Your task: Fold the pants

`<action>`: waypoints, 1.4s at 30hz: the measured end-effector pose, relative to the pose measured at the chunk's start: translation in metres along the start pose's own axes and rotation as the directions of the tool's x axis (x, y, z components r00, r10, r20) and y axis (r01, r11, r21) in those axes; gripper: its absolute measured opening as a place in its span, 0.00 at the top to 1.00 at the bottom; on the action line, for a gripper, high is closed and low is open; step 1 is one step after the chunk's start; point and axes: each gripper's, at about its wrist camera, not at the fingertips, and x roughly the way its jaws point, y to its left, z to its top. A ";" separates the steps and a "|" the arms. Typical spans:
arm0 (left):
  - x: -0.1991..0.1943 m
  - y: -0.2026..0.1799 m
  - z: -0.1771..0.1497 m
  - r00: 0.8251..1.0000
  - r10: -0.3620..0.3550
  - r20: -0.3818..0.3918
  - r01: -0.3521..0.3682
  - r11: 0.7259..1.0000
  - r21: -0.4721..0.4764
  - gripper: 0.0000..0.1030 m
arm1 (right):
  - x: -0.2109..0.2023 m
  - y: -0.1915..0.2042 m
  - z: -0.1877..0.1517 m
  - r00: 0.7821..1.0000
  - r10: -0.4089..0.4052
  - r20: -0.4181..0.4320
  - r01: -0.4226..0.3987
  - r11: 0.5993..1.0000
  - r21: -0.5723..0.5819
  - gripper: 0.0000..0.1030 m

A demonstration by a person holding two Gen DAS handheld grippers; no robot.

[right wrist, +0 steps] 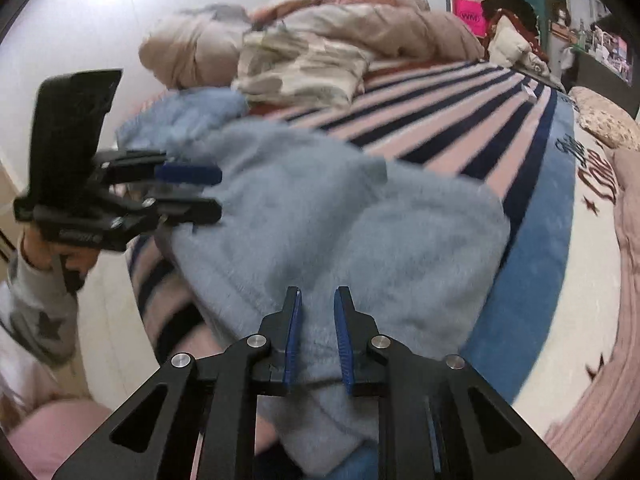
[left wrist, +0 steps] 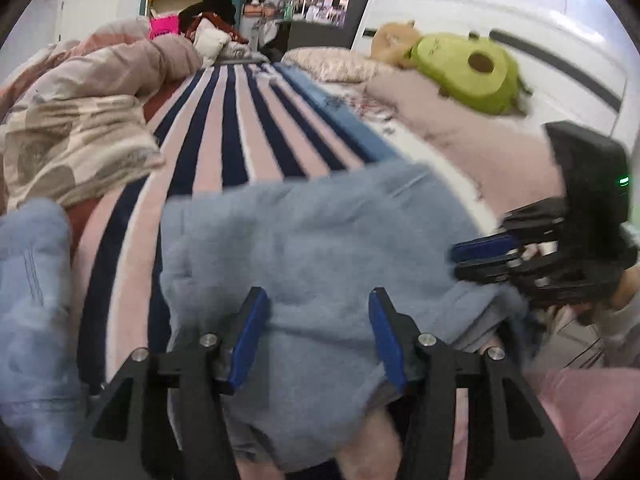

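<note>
Light blue fleece pants (left wrist: 316, 240) lie bunched on a striped bed cover (left wrist: 240, 128), near the bed's front edge; they also show in the right wrist view (right wrist: 340, 220). My left gripper (left wrist: 318, 300) is open, its blue pads wide apart just over the pants' near part. My right gripper (right wrist: 318, 296) has its pads partly open with a gap, low over the fabric; no cloth is pinched. In the left wrist view the right gripper (left wrist: 460, 260) sits at the pants' right edge. In the right wrist view the left gripper (right wrist: 218, 192) sits at their left edge.
A rumpled beige duvet (left wrist: 80, 120) lies on the bed's far side. An avocado plush (left wrist: 468, 68) and pillows sit by the white headboard (left wrist: 480, 12). Another light blue fleece piece (left wrist: 32, 280) lies at the left. Shelves and clutter stand beyond the bed.
</note>
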 end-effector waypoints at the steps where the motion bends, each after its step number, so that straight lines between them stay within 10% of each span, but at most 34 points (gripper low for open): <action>1: 0.004 0.001 -0.005 1.000 0.001 -0.002 -0.001 1.000 0.009 0.53 | -0.003 -0.003 -0.007 1.000 0.002 0.005 -0.002 1.000 0.024 0.92; 14: -0.033 0.025 0.008 0.993 0.090 0.074 -0.084 0.993 -0.080 0.33 | -0.033 0.007 -0.009 0.999 -0.011 0.030 0.010 0.998 0.054 0.82; 19: -0.020 0.024 0.042 0.988 0.130 0.078 -0.130 0.992 -0.010 0.33 | -0.034 0.001 0.028 0.990 -0.096 0.098 0.096 0.995 0.009 0.38; 24: 0.013 0.044 0.053 0.987 0.158 0.013 -0.158 0.987 -0.035 0.33 | -0.011 -0.034 0.046 0.972 -0.229 0.054 0.227 0.973 0.048 0.37; 26: 0.018 0.048 0.049 0.989 0.147 0.010 -0.147 0.988 -0.051 0.40 | -0.003 -0.047 0.043 0.957 -0.288 0.027 0.285 0.955 0.084 0.37; 28: 0.021 0.051 0.044 0.995 0.101 0.018 -0.099 0.992 -0.079 0.82 | 0.001 -0.061 0.035 0.966 -0.259 0.021 0.254 0.957 0.140 0.37; 31: 0.020 0.053 0.036 0.993 0.114 0.030 -0.111 0.990 -0.091 0.93 | 0.004 -0.075 0.022 0.982 -0.188 0.030 0.176 0.957 0.230 0.37; 39: 0.013 0.068 0.032 0.954 0.297 0.032 -0.291 0.948 -0.130 0.67 | 0.000 -0.085 0.002 0.991 -0.128 0.027 0.113 0.942 0.317 0.35; 42: -0.001 0.076 0.030 0.971 0.234 0.039 -0.225 0.960 -0.166 0.63 | -0.005 -0.082 -0.002 0.993 -0.118 0.016 0.107 0.940 0.323 0.35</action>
